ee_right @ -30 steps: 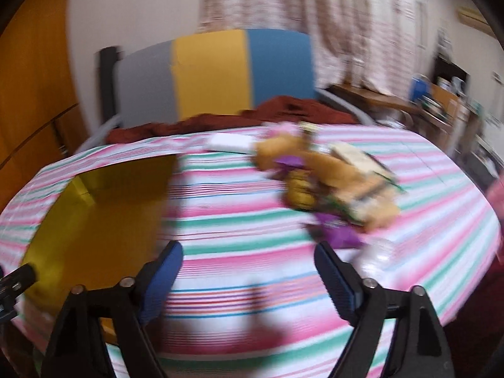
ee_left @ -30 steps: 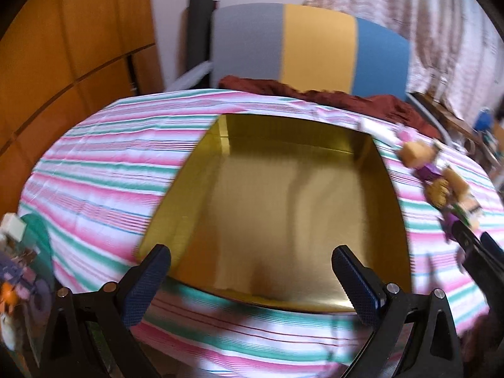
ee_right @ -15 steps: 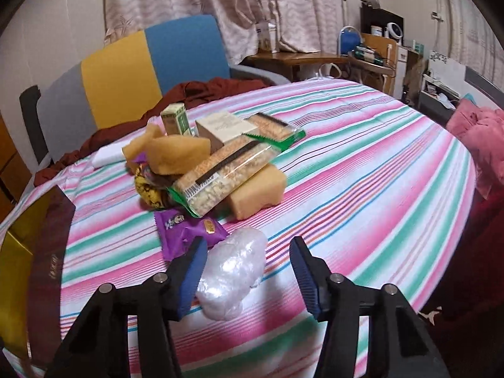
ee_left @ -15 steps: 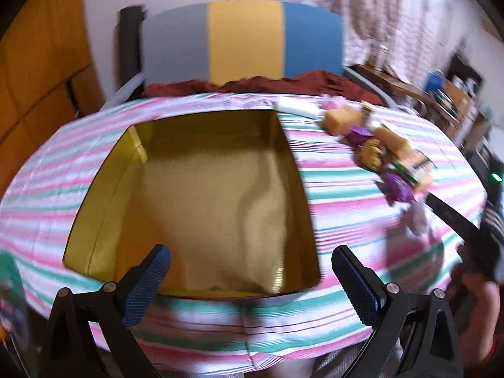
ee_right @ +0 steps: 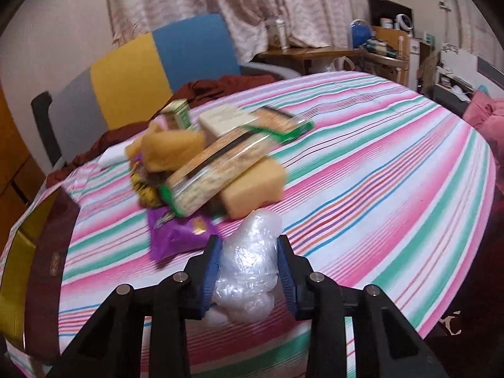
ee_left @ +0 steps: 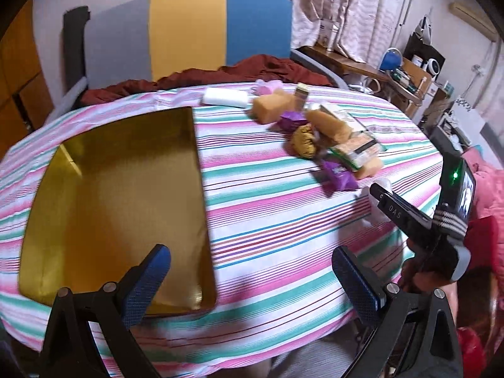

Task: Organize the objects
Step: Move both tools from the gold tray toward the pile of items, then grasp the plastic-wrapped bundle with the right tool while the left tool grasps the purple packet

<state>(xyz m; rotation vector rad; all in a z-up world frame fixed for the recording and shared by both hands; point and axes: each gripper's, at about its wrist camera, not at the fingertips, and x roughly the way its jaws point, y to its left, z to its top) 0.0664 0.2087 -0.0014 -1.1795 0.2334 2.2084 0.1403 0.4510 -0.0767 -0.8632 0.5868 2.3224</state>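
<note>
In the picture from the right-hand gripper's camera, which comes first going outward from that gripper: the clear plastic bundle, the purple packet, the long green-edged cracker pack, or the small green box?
1. Clear plastic bundle: between the right gripper pads, which have just been closing on it.
2. Purple packet: just left, beyond the bundle.
3. Cracker pack: farther back, atop the pile.
4. Small green box: behind the pile, far left.

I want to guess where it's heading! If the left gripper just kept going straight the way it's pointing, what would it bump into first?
Probably the striped tablecloth: the open left gripper points down at bare cloth just right of the gold tray. The snack pile lies farther off to the right, though the fisheye view makes depth uncertain.
</note>
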